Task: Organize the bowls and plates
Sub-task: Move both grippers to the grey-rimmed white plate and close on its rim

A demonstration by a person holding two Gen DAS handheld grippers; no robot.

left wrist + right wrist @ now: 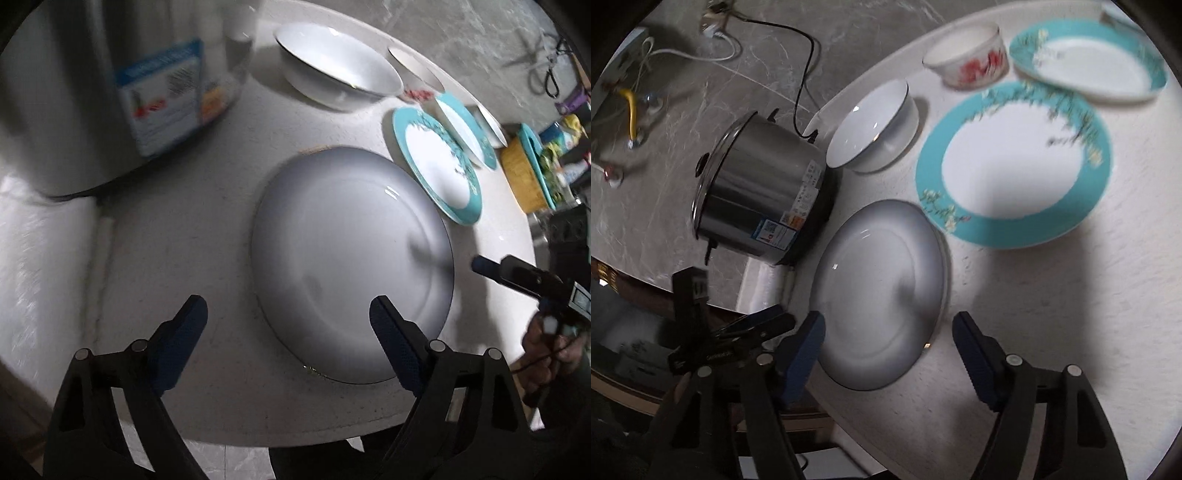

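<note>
Round table (1052, 314): nothing stacked yet. Grey plate (879, 295) at lower centre, teal-rimmed plate (1015, 162) upper right, white bowl (871, 125) and red-patterned bowl (967, 59) above. Left gripper (288, 314) and right gripper (886, 332) hover, jaws wide, empty.

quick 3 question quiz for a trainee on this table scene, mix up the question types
1. True or false: the left gripper holds the plain white round plate.
2. Which item stands beside that plate?
A. steel cooking pot
B. glass jug
C. wooden board
3. Fill in: the small white bowl has a ____ flower pattern.

Key
1. False. Its fingers are spread and nothing sits between them; the right gripper is open too.
2. A. The pot stands left of the plate; the teal-rimmed flat plate lies on the other side.
3. Red.
</note>
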